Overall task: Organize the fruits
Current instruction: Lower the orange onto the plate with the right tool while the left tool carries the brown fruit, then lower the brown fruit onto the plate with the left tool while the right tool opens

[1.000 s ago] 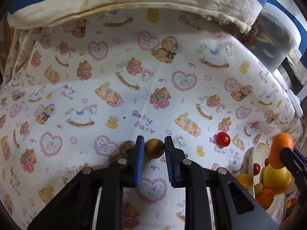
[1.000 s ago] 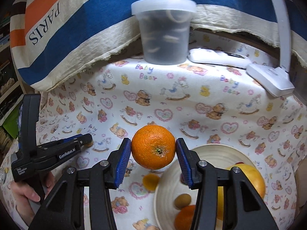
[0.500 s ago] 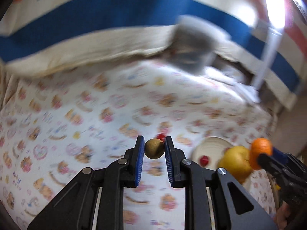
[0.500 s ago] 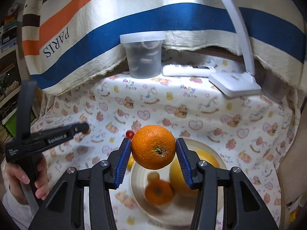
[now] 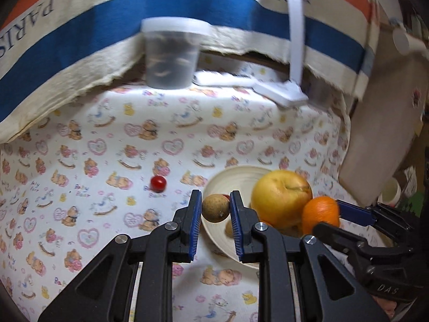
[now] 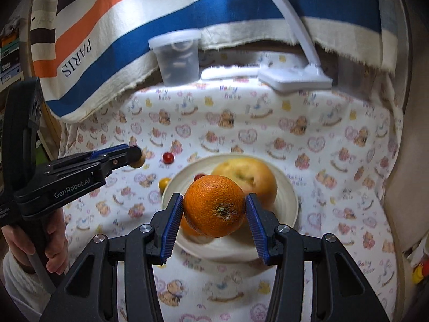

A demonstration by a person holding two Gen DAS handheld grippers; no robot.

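My left gripper (image 5: 215,209) is shut on a small brown round fruit (image 5: 215,211), held in the air at the left rim of the cream bowl (image 5: 230,177). My right gripper (image 6: 214,206) is shut on an orange (image 6: 214,206) and hangs over the bowl (image 6: 287,196). In the bowl lie a big yellow fruit (image 5: 283,197), another orange fruit, a small brown one and a red one. A red cherry tomato (image 5: 158,183) lies on the bear-print cloth left of the bowl. A small yellow fruit (image 6: 164,183) sits by the bowl's left rim.
A lidded plastic tub (image 5: 173,53) stands at the back of the table. A white desk lamp (image 5: 281,91) and a white flat device (image 5: 222,79) are beside it. A striped PARIS cloth (image 6: 107,40) hangs behind. A hand (image 6: 51,244) holds the left gripper's handle.
The left gripper lifted the brown fruit off the cloth, swung right and rolled, ending at the bowl's rim. The right gripper carried the orange back over the bowl.
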